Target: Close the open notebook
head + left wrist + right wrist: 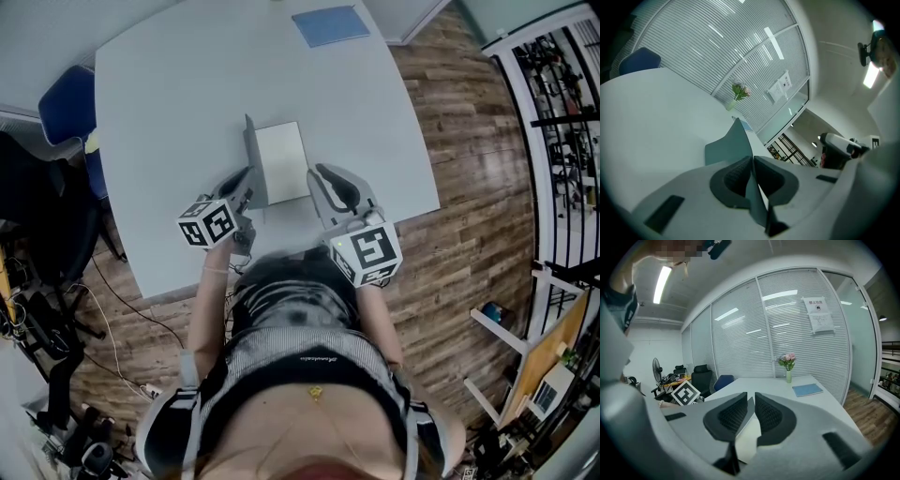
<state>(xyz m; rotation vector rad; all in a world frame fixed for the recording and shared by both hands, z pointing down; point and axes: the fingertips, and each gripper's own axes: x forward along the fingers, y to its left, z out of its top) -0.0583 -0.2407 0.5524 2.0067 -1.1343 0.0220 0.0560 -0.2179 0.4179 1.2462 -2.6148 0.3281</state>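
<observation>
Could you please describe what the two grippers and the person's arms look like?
The left gripper and right gripper both have smooth light-grey bodies with dark, ribbed, rounded fingers. Each carries a cube with black-and-white square markers. No sleeves cover the forearms. The top is grey-striped.

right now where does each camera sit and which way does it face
Head view: on the person's head, looking steeply down at table and open notebook; forearms, torso, left gripper, right gripper show.
Left gripper view: on the left gripper, along jaws clamped on the raised cover, toward the blinds.
Right gripper view: on the right gripper, across the table; left gripper's marker cube shows.
Shared: both gripper views catch the vase.
</observation>
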